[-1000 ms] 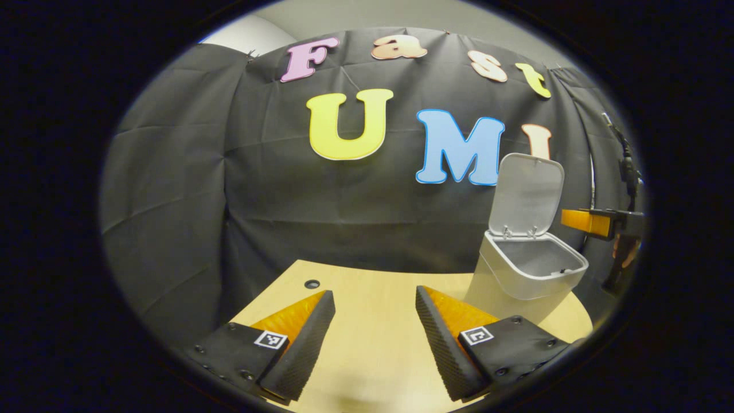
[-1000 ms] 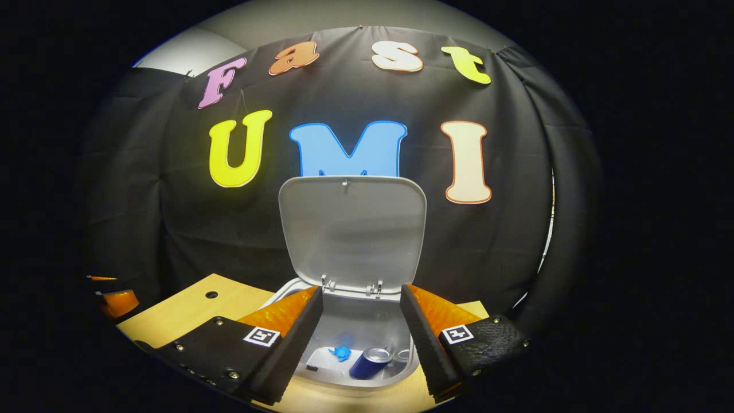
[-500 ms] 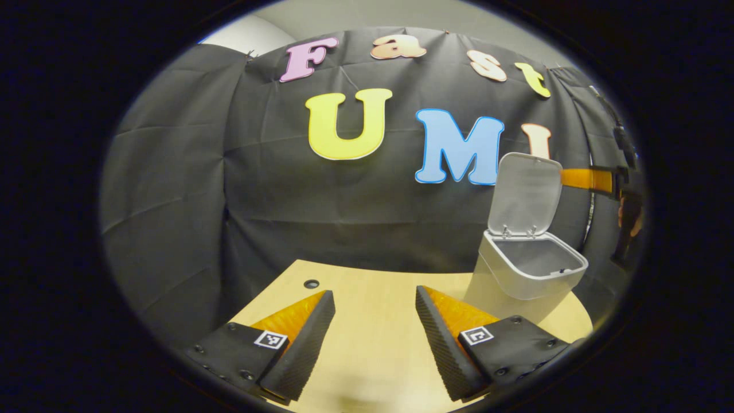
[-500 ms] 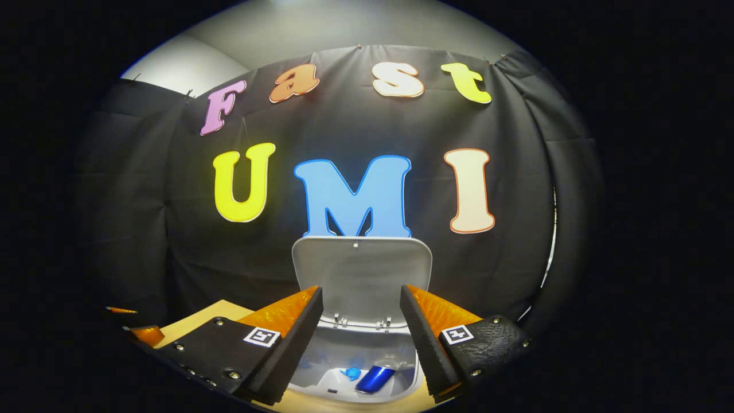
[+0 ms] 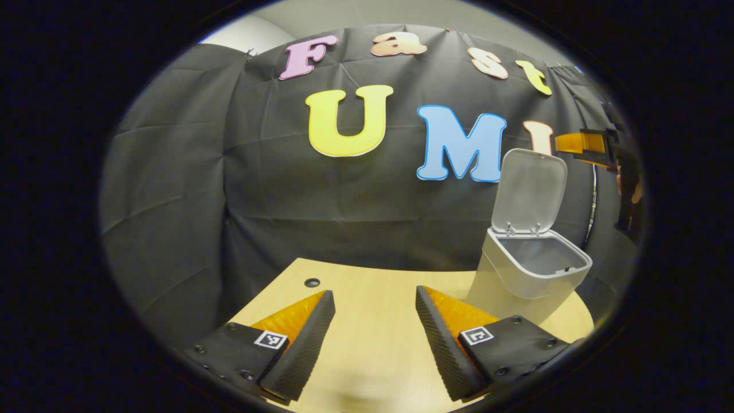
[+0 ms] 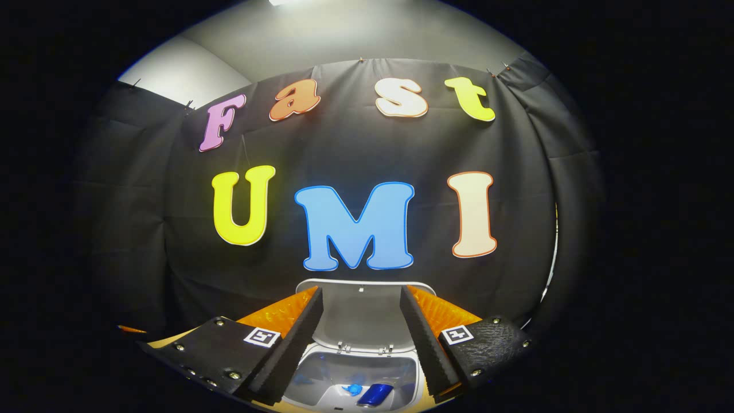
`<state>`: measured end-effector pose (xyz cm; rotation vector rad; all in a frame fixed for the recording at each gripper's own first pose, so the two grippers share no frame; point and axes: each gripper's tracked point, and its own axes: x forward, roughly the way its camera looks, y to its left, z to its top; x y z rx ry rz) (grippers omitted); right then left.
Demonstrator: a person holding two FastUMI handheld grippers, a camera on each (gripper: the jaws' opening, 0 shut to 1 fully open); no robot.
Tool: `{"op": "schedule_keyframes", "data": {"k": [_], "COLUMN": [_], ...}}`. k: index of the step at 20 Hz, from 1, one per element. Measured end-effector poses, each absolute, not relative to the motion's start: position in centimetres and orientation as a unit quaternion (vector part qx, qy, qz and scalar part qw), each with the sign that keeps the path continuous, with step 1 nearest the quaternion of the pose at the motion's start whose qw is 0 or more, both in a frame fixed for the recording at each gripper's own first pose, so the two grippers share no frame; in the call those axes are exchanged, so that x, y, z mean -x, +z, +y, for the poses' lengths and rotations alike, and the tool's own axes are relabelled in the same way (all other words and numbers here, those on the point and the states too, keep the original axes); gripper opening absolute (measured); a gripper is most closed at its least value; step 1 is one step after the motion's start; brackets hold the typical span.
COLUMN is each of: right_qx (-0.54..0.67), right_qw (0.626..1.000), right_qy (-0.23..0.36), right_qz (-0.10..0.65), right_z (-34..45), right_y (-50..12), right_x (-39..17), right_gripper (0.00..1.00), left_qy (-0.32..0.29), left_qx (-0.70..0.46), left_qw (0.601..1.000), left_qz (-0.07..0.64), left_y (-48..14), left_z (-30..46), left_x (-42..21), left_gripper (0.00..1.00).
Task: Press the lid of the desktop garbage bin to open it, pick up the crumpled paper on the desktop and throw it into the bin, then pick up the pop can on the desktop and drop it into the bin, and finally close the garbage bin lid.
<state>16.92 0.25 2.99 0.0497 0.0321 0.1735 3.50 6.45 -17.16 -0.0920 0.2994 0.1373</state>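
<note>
Garbage bin (image 5: pixel 519 275) stands at the far right of the wooden table (image 5: pixel 373 344), its lid (image 5: pixel 527 189) raised upright; in the right gripper view the crumpled blue paper (image 6: pixel 351 389) and the blue pop can (image 6: pixel 374 394) lie side by side on its floor. Right gripper (image 6: pixel 360 330) hangs above the bin with fingers spread wide, holding nothing. Left gripper (image 5: pixel 374 330) hovers over bare tabletop left of the bin, equally wide and empty.

Grey bin (image 5: pixel 519 275) lid (image 5: pixel 530 189) upright; blue can (image 6: pixel 374 394), paper (image 6: pixel 351 389) inside.
</note>
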Motion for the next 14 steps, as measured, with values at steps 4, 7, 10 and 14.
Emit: {"op": "schedule_keyframes", "data": {"k": [4, 7, 10, 14], "right_qx": [-0.03, -0.028, -0.025, -0.026], "right_qw": [0.996, 0.997, 0.998, 0.999], "right_qy": [0.081, 0.069, 0.055, 0.04], "right_qz": [0.002, -0.006, -0.016, -0.021], "right_z": [0.5, 0.3, 0.3, 0.6], "right_y": [4.1, 4.5, 4.7, 4.4], "right_x": [-18.4, -19.6, -21.1, -23.0], "right_gripper": [0.87, 0.87, 0.87, 0.87], "left_qy": [0.069, 0.07, 0.071, 0.078], "left_qx": [0.046, 0.046, 0.049, 0.056], "left_qw": [0.985, 0.984, 0.984, 0.982], "left_qz": [0.153, 0.155, 0.159, 0.165], "left_y": [-17.7, -17.9, -18.4, -19.0], "left_z": [6.6, 6.8, 7.0, 7.4], "left_x": [-4.2, -4.9, -5.2, -5.4], "left_gripper": [0.94, 0.94, 0.94, 1.0]}}
